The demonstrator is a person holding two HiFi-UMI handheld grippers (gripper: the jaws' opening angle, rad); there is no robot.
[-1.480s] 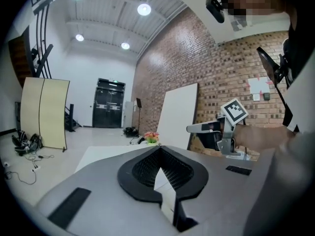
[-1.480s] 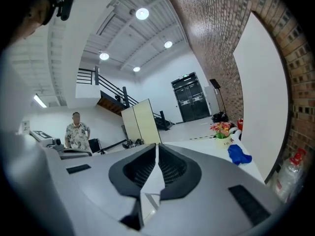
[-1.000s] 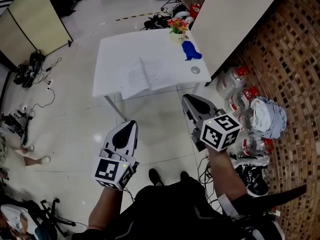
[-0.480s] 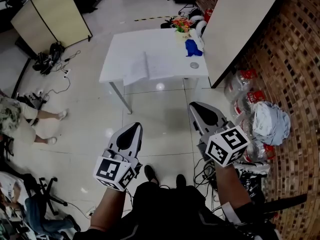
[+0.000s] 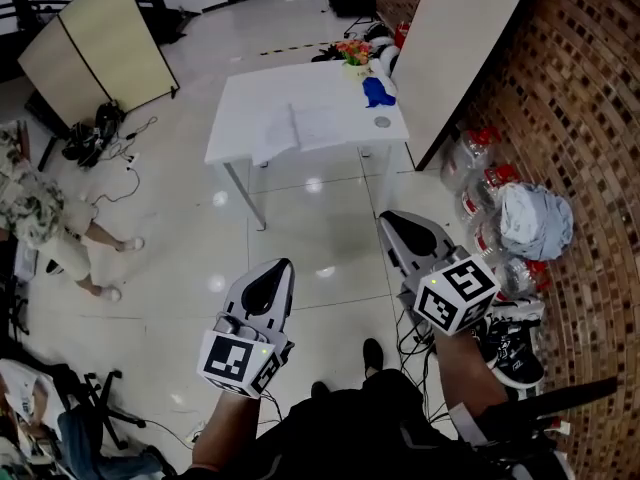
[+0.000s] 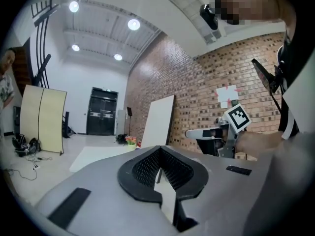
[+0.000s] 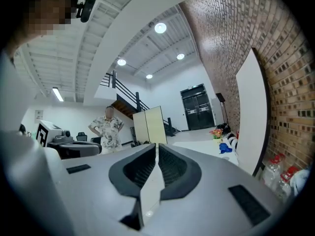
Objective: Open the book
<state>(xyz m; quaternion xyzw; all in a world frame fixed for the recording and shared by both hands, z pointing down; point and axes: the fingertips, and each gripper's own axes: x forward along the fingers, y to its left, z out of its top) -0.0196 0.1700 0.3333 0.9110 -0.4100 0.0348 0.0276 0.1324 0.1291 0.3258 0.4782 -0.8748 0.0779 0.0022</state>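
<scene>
Two grippers, both pinched shut and empty: left gripper (image 5: 281, 268) and right gripper (image 5: 392, 220) hang over the floor, well short of the table (image 5: 238, 118). Book (image 5: 300, 128) lies spread open on the table's near side. Flowers (image 5: 352, 50) and a blue thing (image 5: 375, 90) sit at the table's far right corner. A person (image 5: 30, 208) stands well left of the table.

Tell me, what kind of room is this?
Probably a big workshop or studio hall, not a home. It has a bare brick wall, a shiny tiled floor with loose cables lying on it, and one white table standing alone in the open space.
</scene>
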